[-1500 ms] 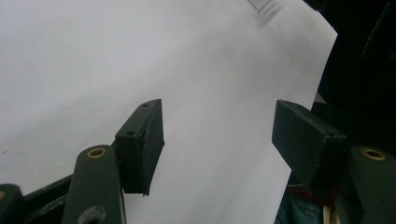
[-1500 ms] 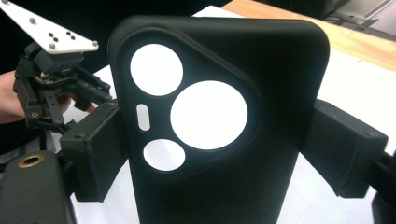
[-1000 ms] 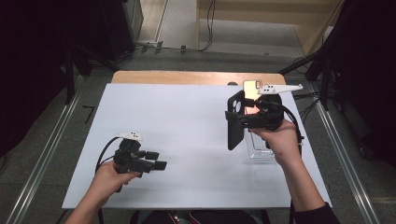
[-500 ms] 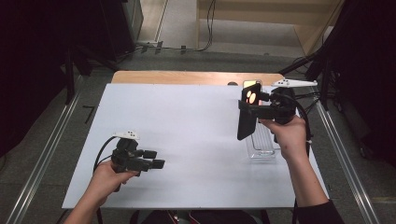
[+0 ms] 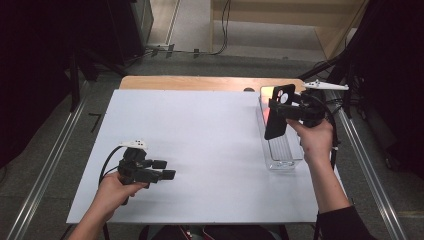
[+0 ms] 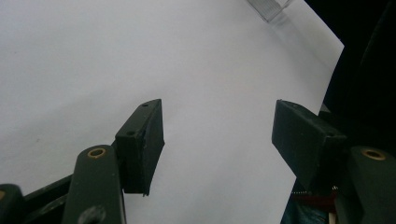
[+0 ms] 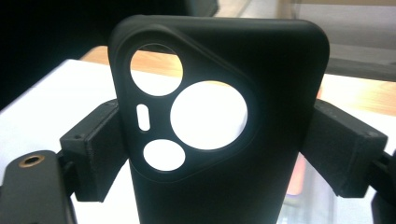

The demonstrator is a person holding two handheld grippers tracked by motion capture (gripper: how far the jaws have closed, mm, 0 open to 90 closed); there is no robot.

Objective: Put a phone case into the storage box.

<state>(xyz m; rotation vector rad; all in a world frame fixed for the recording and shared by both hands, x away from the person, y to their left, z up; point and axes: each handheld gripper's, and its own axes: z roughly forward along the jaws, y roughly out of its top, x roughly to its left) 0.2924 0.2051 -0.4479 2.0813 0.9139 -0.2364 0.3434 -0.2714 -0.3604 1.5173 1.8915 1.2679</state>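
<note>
Over the white rectangular tabletop (image 5: 200,150) and the clear plastic oblong bin (image 5: 280,150), the right gripper (image 5: 292,111) clamps a matte black phone case (image 7: 219,121) — a loose pinch could let it swing or drop. The left gripper (image 5: 162,170) rests spread, empty. No readable writing.

So the count here: one black phone case (image 5: 276,111) with four cutouts in its camera corner, one clear plastic tray (image 5: 280,152), and one white board (image 5: 200,150) lying on one wooden table (image 5: 200,82). Two grippers total, a left gripper (image 5: 161,169) and a right gripper (image 5: 278,106), each in one hand.
</note>
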